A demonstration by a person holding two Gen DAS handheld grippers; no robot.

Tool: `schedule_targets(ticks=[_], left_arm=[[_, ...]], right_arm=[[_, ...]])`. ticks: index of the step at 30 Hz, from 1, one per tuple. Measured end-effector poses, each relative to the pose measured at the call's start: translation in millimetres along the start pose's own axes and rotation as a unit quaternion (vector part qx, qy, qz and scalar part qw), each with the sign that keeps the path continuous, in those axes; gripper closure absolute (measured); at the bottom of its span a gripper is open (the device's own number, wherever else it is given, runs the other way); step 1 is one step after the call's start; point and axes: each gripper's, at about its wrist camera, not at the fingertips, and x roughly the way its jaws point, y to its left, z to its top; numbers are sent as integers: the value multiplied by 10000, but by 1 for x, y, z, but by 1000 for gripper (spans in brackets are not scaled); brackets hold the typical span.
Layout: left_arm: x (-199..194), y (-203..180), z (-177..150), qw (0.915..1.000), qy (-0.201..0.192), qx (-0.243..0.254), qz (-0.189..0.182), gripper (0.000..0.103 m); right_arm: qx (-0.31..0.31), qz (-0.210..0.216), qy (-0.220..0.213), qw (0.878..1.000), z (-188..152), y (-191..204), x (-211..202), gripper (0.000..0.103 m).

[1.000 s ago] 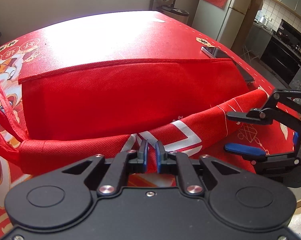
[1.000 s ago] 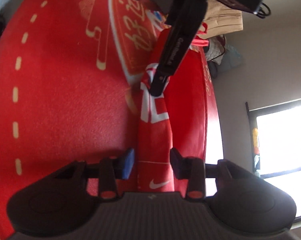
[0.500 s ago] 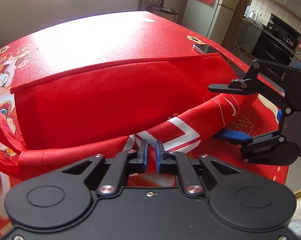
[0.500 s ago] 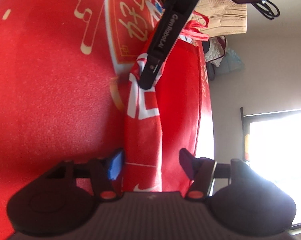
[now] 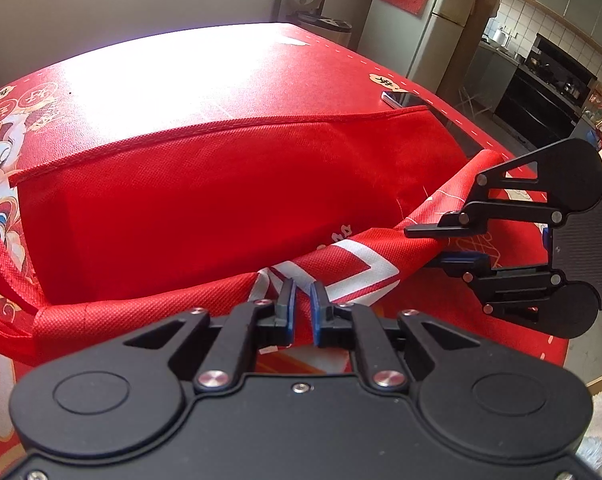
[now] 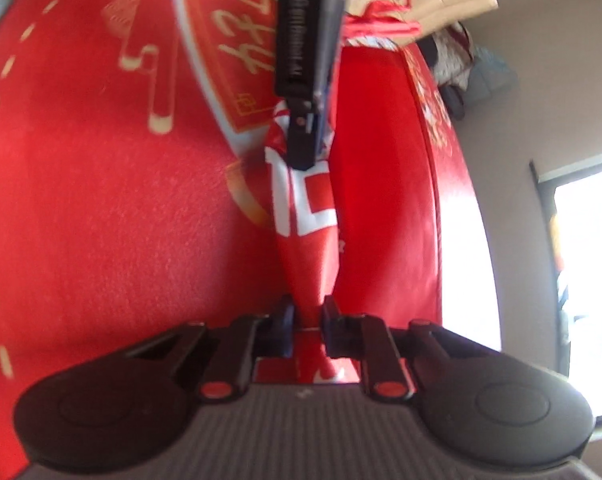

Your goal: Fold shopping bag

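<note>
Red shopping bag (image 5: 229, 200) lies flat on the red patterned surface (image 5: 189, 64), near edge raised as a fold. Left hand-held gripper (image 5: 303, 300) is clamped on the fold's printed middle, unchanged. Right hand-held gripper (image 6: 305, 312), wide a second ago, is now closing on the fold's far end, cloth between its jaws. Judgement: both ends nearly secured, so the fold can be carried over.
</note>
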Motion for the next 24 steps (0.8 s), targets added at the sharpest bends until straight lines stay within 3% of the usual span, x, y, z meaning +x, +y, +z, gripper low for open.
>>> schedule_targets(ticks=[1,4,10,16,19,24], left_arm=[[-1,0,-1,10000,-20,-13,10,93],[-3,-2,-5,9999,-85,-81,58,93],[-15,-9,-15,9995,98,-212,-204,94],[-28,-26,-27,9968,441,-188,-646,94],[-24,-24,-18,9960,559,-110,-690,95],[-9,2,-3,9899,769,-475,-1094,95]], right_arm=[[783,319,37,9964,2,-19,1,87],[2610,1056,14,9596,-8,-60,6,85],[4443,1815,-292,8768,-52,-67,-6,83],[5122,2486,-424,8210,-84,-63,-22,83],[5272,2723,-333,8042,-81,-78,-11,84],[5346,3341,284,7757,-72,-108,22,85]])
